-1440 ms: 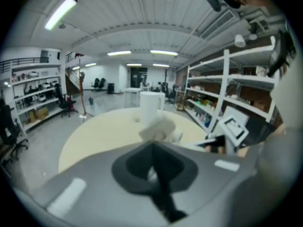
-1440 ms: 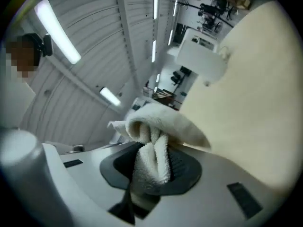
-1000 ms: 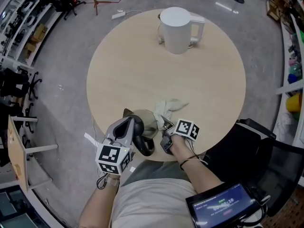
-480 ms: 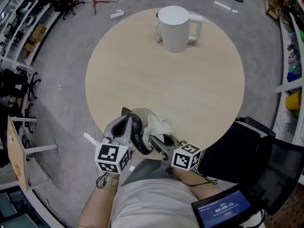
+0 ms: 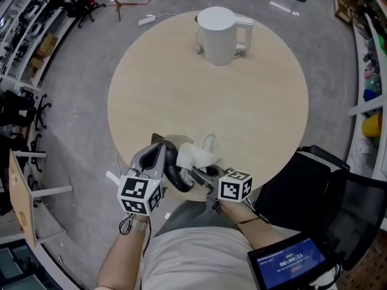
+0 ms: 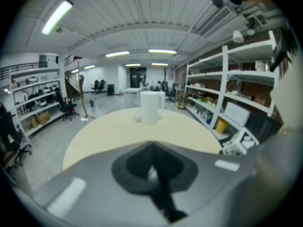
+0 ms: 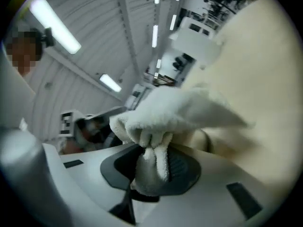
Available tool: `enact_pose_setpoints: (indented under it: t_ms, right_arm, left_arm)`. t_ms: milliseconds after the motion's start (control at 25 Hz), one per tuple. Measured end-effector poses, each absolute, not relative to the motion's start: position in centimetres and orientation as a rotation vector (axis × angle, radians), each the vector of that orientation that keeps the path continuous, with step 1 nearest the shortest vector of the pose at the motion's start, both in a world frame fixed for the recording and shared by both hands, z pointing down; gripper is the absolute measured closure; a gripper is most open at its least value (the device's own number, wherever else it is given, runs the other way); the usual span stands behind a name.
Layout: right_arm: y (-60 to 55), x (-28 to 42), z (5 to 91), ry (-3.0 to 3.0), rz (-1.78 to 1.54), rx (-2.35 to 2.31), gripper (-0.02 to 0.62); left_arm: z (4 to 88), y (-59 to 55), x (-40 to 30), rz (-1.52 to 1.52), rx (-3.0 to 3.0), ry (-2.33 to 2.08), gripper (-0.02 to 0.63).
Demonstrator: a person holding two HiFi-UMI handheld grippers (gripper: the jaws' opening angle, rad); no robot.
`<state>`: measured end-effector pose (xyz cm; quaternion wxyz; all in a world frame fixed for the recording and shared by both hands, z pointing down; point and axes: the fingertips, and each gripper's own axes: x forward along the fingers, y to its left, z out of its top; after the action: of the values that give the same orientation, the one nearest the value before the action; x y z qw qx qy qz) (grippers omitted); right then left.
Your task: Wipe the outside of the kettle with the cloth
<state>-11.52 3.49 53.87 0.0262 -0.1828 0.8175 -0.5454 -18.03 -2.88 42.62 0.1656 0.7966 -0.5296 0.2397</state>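
A white kettle [image 5: 217,35] with its handle to the right stands upright at the far side of the round beige table [image 5: 211,101]; in the left gripper view the kettle [image 6: 150,107] is straight ahead. My right gripper [image 5: 192,169] is at the table's near edge, shut on a bunched white cloth [image 5: 196,154] and holding it off the table. The right gripper view shows the cloth [image 7: 165,112] pinched between the pads of that gripper [image 7: 151,167]. Just left of the cloth, my left gripper [image 5: 158,145] holds nothing, and its jaws [image 6: 152,162] meet.
A black chair [image 5: 314,186] stands beside the table at the right, with a small screen [image 5: 290,261] by my right arm. Shelving [image 5: 369,71] lines the right side. A white power strip [image 5: 148,20] lies on the floor beyond the table.
My right gripper has lifted the cloth off the table, drawn it back toward me and rolled. The cloth is now bunched beside the left gripper, which stayed put.
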Motion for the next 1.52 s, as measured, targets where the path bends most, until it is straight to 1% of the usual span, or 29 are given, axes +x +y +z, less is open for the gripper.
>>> enact_pose_setpoints:
  t_ms: [80, 120, 200, 320, 440, 520, 600, 680, 720, 800, 840, 880, 960, 1000, 1040, 1120, 1160, 1200, 1280, 1360, 1400, 1440, 1520]
  right_arm:
    - [4.7, -10.6, 61.4, 2.522, -2.024, -0.693, 0.489]
    - [5.4, -10.1, 62.7, 2.534, -2.097, -0.717, 0.489]
    - [5.2, -8.6, 59.8, 2.563, -1.978, -0.732, 0.489]
    - [4.6, -7.4, 52.6, 2.584, -1.733, -0.579, 0.489]
    - [4.4, -9.2, 51.2, 2.621, -1.64, -0.526, 0.489]
    - [5.3, -11.5, 52.2, 2.619, -1.709, -0.415, 0.491]
    - [7.6, -12.8, 54.9, 2.797, -1.801, -0.33, 0.491]
    - [9.5, -13.1, 56.3, 3.08, -1.732, -0.273, 0.492]
    - [9.7, -13.3, 55.1, 3.095, -1.682, -0.202, 0.492]
    - [8.6, -13.7, 50.6, 2.841, -1.675, -0.059, 0.497]
    - [8.0, -13.7, 49.8, 2.742, -1.694, -0.043, 0.497]
    - [8.1, -13.7, 51.2, 2.754, -1.725, -0.075, 0.497]
    - [9.7, -13.6, 56.8, 3.019, -1.782, -0.205, 0.497]
    - [10.3, -13.7, 57.9, 3.124, -1.766, -0.229, 0.497]
    - [10.3, -14.0, 56.7, 3.117, -1.737, -0.19, 0.5]
    - [9.2, -14.6, 51.5, 2.833, -1.713, -0.037, 0.502]
    - [8.7, -14.6, 50.4, 2.715, -1.72, -0.006, 0.5]
    - [8.9, -14.5, 51.5, 2.697, -1.75, -0.026, 0.5]
    - [11.0, -13.8, 57.5, 2.984, -1.817, -0.144, 0.5]
    - [13.9, -12.1, 60.5, 3.448, -1.674, -0.135, 0.5]
    - [15.2, -11.4, 59.4, 3.553, -1.603, -0.043, 0.5]
    - [16.4, -11.0, 56.9, 3.511, -1.612, 0.103, 0.502]
    - [18.9, -11.8, 50.4, 3.157, -1.755, 0.439, 0.5]
  left_arm:
    - [42.7, -2.8, -18.2, 0.678, 2.265, -1.509, 0.609]
    - [42.7, -2.6, -18.1, 0.682, 2.267, -1.507, 0.609]
    - [42.7, -2.6, -17.9, 0.693, 2.278, -1.508, 0.609]
    - [43.3, -3.5, -18.1, 0.686, 2.269, -1.522, 0.609]
    - [43.1, -3.5, -18.2, 0.676, 2.274, -1.509, 0.609]
    - [42.7, -2.9, -18.2, 0.685, 2.28, -1.501, 0.609]
    - [42.3, -2.3, -18.4, 0.716, 2.281, -1.511, 0.609]
    - [42.2, -2.0, -18.6, 0.731, 2.286, -1.518, 0.609]
    - [42.2, -2.0, -18.6, 0.738, 2.293, -1.521, 0.61]
    - [42.1, -2.3, -18.6, 0.749, 2.307, -1.529, 0.609]
    - [42.1, -2.4, -18.7, 0.752, 2.31, -1.531, 0.609]
    - [42.1, -2.3, -18.7, 0.753, 2.31, -1.531, 0.609]
    - [42.1, -2.1, -18.7, 0.755, 2.311, -1.532, 0.61]
    - [42.1, -2.1, -18.6, 0.758, 2.313, -1.533, 0.609]
    - [42.1, -2.1, -18.6, 0.761, 2.318, -1.533, 0.609]
    - [42.1, -2.4, -18.6, 0.769, 2.323, -1.54, 0.609]
    - [42.1, -2.5, -18.7, 0.772, 2.322, -1.545, 0.609]
    - [42.2, -2.5, -18.7, 0.775, 2.321, -1.548, 0.609]
    - [42.3, -2.3, -18.5, 0.781, 2.323, -1.544, 0.609]
    - [42.3, -2.3, -18.3, 0.78, 2.326, -1.524, 0.609]
    - [42.2, -2.3, -18.3, 0.776, 2.323, -1.516, 0.609]
    - [42.2, -2.4, -18.5, 0.774, 2.315, -1.517, 0.609]
    - [42.3, -2.4, -19.0, 0.785, 2.282, -1.534, 0.609]
